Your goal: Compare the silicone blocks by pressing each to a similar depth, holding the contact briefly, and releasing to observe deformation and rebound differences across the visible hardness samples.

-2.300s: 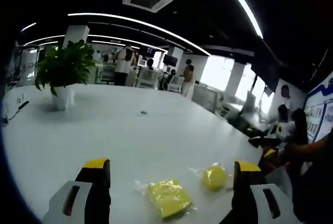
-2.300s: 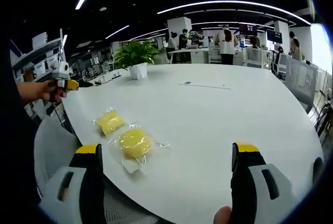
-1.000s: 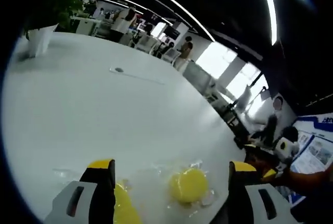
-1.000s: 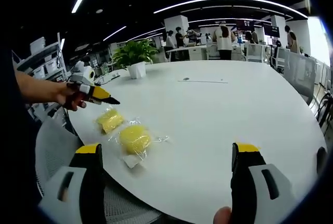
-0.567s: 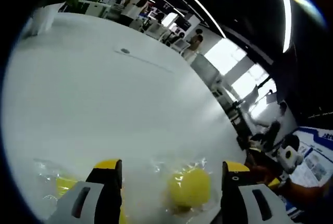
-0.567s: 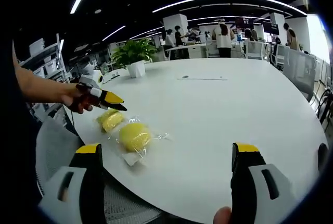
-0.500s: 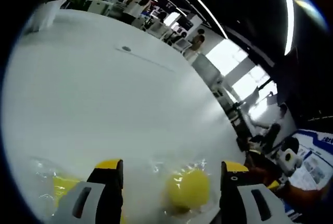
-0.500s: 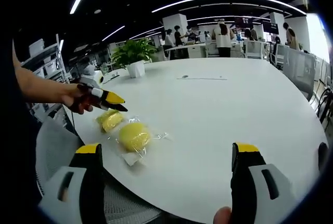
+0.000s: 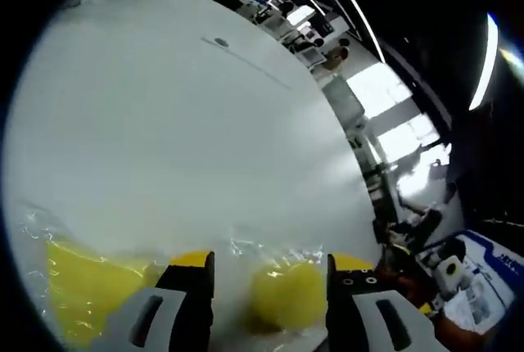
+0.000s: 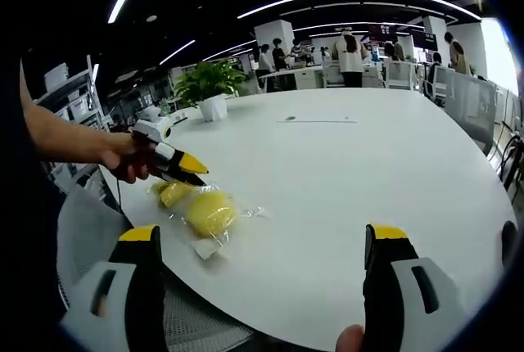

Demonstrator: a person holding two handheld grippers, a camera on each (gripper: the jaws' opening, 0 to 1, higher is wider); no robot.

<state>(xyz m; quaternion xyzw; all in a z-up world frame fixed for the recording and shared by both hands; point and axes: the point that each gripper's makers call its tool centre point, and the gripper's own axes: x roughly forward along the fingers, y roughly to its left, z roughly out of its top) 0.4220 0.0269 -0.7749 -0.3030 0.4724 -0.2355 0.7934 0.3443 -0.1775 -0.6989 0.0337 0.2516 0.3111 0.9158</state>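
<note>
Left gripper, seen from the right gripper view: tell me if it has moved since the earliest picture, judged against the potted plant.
Yes. The left gripper has come down and away from the potted plant, onto the round yellow block.

We are seeing two yellow blocks in plastic wrap, a round one (image 10: 211, 213) and a flatter one (image 10: 174, 194), plus one potted plant (image 10: 212, 90) and one table (image 10: 352, 172).

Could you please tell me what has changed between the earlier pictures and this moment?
The left gripper has come in from beside the table and down to the two bagged samples, its jaws drawn closer together around the round yellow block. The flatter yellow block lies just outside them. The right gripper has stayed wide open above the white table, and both blocks lie where they were.
</note>
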